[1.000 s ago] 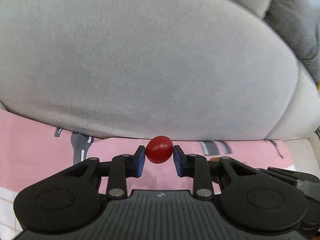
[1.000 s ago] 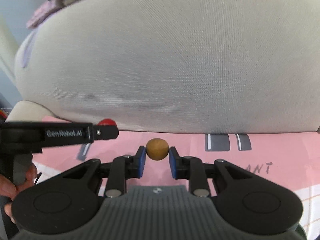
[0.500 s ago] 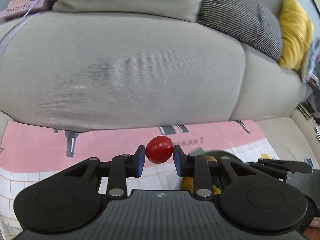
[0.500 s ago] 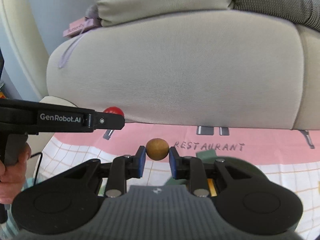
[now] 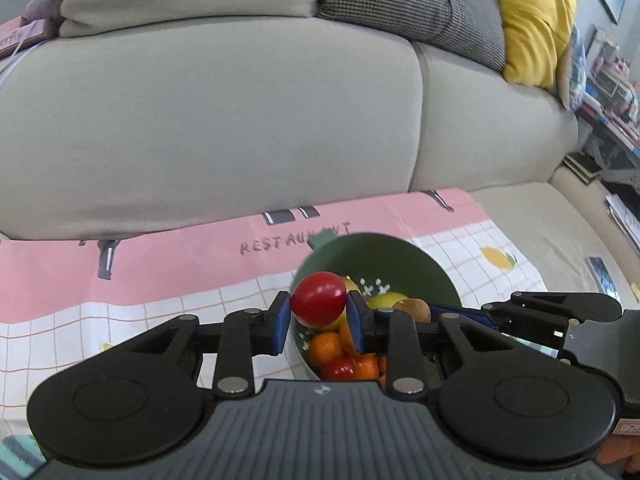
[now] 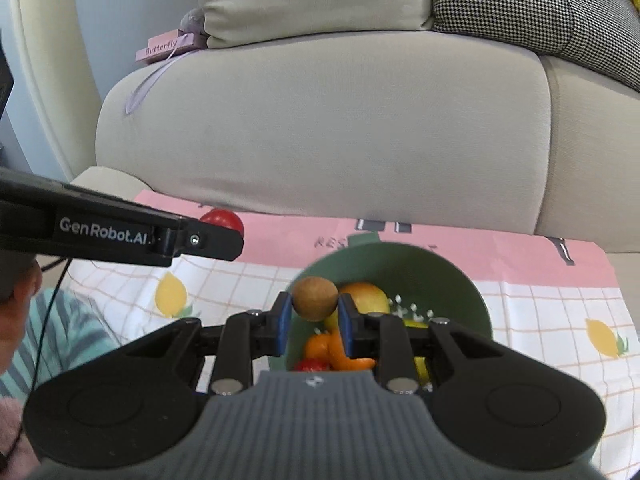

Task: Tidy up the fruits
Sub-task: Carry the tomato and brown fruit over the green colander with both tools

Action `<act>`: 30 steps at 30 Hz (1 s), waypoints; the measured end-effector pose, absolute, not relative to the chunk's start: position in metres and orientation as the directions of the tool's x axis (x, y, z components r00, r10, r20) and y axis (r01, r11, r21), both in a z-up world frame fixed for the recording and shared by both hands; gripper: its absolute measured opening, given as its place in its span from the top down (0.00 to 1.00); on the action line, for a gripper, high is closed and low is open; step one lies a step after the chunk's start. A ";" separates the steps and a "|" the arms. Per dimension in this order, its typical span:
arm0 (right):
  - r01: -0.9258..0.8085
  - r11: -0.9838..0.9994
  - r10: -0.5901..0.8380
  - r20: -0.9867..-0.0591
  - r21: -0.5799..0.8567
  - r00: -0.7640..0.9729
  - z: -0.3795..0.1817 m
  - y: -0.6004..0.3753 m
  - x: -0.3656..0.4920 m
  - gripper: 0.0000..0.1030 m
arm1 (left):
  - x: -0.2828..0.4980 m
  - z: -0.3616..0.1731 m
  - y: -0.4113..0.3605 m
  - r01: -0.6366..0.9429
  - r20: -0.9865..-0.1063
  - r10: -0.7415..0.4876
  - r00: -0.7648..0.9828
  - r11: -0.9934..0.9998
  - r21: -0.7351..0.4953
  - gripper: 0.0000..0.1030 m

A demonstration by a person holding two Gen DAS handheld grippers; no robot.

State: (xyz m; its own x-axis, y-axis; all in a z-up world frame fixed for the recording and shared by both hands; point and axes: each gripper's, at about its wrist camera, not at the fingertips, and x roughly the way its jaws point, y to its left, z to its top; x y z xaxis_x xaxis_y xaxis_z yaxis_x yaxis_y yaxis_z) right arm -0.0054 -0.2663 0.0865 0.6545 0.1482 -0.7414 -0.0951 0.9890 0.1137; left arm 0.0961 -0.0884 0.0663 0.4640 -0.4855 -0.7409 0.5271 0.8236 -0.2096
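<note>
Left gripper (image 5: 319, 322) jaws grasping red fruit (image 5: 318, 299), right gripper (image 6: 312, 322) jaws grasping brown fruit (image 6: 315, 298). Centre each above green bowl (image 6: 460, 284), lower, then release gently.

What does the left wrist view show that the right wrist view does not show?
Only the left wrist view shows the yellow cushion and the cluttered shelves at the right edge. Only the right wrist view shows the pink "Butterfly" sign and the striped fabric. Both show the green bowl of fruit on the pink cloth, the sofa, the left gripper shut on the red fruit, and the right gripper shut on the brown fruit.
</note>
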 end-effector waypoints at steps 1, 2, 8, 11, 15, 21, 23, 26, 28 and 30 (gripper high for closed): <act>-0.092 0.989 0.146 -0.744 0.113 0.652 0.085 -0.267 -0.007 0.79 | 0.095 0.065 -0.091 0.529 -0.744 -0.487 0.459 0.822 -0.211 0.67; -0.089 0.990 0.144 -0.746 0.113 0.650 0.084 -0.269 -0.010 0.79 | 0.094 0.063 -0.093 0.532 -0.745 -0.490 0.453 0.819 -0.215 0.67; -0.069 0.994 0.106 -0.765 0.080 0.635 0.072 -0.281 -0.018 0.79 | 0.091 0.050 -0.109 0.554 -0.758 -0.507 0.411 0.799 -0.235 0.67; -0.052 0.997 0.081 -0.776 0.062 0.625 0.065 -0.287 -0.017 0.79 | 0.092 0.043 -0.116 0.563 -0.767 -0.513 0.385 0.789 -0.245 0.67; -0.035 0.998 0.066 -0.790 0.056 0.609 0.052 -0.297 -0.015 0.79 | 0.098 0.035 -0.124 0.567 -0.781 -0.513 0.357 0.783 -0.255 0.67; -0.033 0.999 0.052 -0.797 0.040 0.602 0.040 -0.306 -0.002 0.79 | 0.110 0.020 -0.141 0.574 -0.810 -0.493 0.317 0.780 -0.250 0.67; -0.037 0.999 0.053 -0.796 0.039 0.603 0.037 -0.309 0.003 0.79 | 0.115 0.016 -0.145 0.571 -0.820 -0.482 0.308 0.783 -0.246 0.67; -0.045 0.998 0.057 -0.793 0.037 0.607 0.034 -0.312 0.013 0.79 | 0.125 0.012 -0.152 0.570 -0.827 -0.475 0.301 0.785 -0.243 0.67; -0.050 0.998 0.049 -0.792 0.024 0.608 0.032 -0.314 0.020 0.79 | 0.135 0.011 -0.158 0.570 -0.828 -0.479 0.293 0.783 -0.251 0.67; -0.052 0.999 0.040 -0.790 0.010 0.612 0.031 -0.316 0.026 0.79 | 0.144 0.009 -0.166 0.576 -0.828 -0.487 0.278 0.774 -0.263 0.67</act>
